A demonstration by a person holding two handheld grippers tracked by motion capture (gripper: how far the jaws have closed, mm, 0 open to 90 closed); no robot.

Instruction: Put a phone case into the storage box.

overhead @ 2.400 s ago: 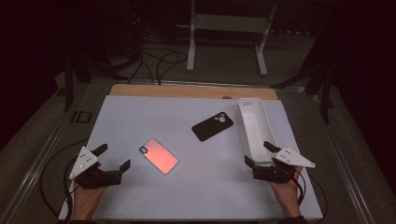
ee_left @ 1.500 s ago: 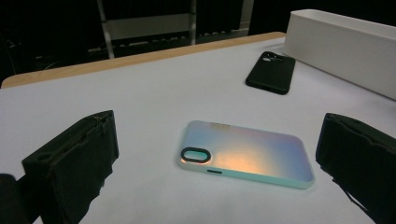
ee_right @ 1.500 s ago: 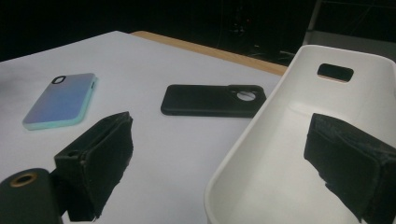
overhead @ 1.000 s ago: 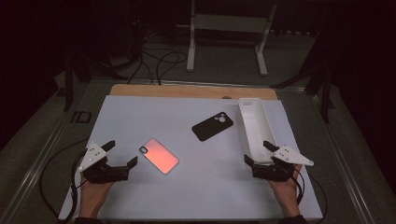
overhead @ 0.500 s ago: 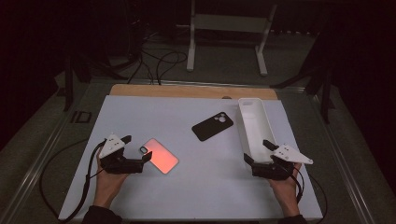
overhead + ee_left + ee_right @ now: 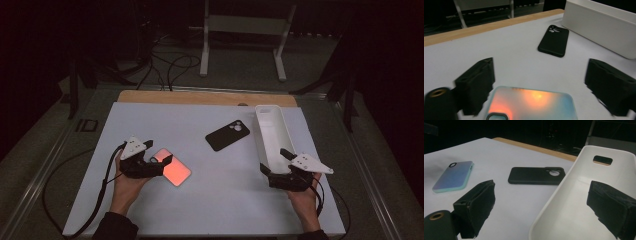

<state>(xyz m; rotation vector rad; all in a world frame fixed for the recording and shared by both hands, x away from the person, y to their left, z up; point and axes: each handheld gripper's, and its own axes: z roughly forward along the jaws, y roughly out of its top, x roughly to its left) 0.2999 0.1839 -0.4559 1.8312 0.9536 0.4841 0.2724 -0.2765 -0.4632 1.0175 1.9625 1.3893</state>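
Left gripper [image 6: 161,164] has slid in from the near left corner of the table over the last couple of seconds and now sits right at the pink phone case [image 6: 171,167], jaws spread wide with the case's near end lying between them. In the left gripper view the shiny case [image 6: 531,103] lies flat on the white mat [image 6: 210,205], and neither jaw touches it yet, so I'd say the grab is lined up but not made. The case itself hasn't budged.

Right gripper [image 6: 275,162] has stayed where it was, jaws apart around the near end of the long white tray [image 6: 272,132]. Its left jaw is outside the wall and its right jaw hangs over the tray's floor, gripping nothing.

That tray stands along the right side of the mat and looks like the likely drop-off. Between it and the pink case lies a black phone case [image 6: 228,135], face down, well apart from both grippers. A carry from left to right would pass near it, so the left hand should lift clear rather than drag. Beyond the mat runs a wooden table edge [image 6: 200,96], out of the way.
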